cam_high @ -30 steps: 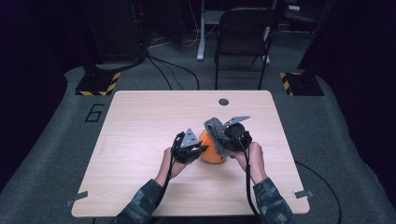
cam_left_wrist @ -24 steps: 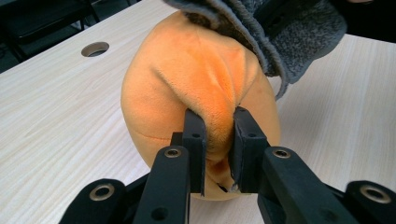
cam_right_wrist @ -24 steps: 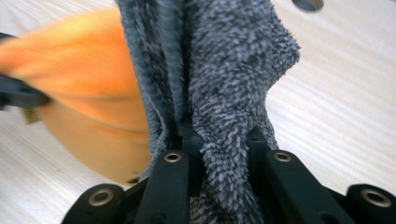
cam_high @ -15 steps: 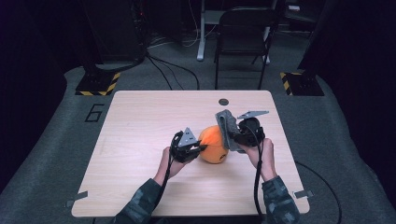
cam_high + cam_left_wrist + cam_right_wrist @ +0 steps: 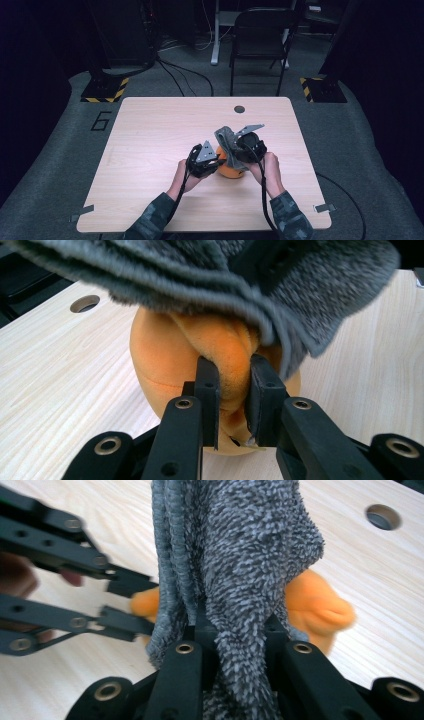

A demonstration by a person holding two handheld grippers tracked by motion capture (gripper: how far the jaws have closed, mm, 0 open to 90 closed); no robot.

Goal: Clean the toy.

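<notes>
One orange plush toy (image 5: 232, 169) sits on the table (image 5: 150, 145), nearer the person than the cable hole (image 5: 239, 109). The left gripper (image 5: 232, 382) pinches its fold; the right gripper (image 5: 235, 630) clamps one grey fuzzy cloth (image 5: 240, 555) draped over it.

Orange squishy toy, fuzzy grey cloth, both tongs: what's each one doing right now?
Soft orange plush toy: resting on the light wooden table, a fold pinched.
Fuzzy grey cloth: lifted, draped over the toy's top.
Left tongs: shut on the toy's fold.
Right tongs: shut on the cloth.
</notes>
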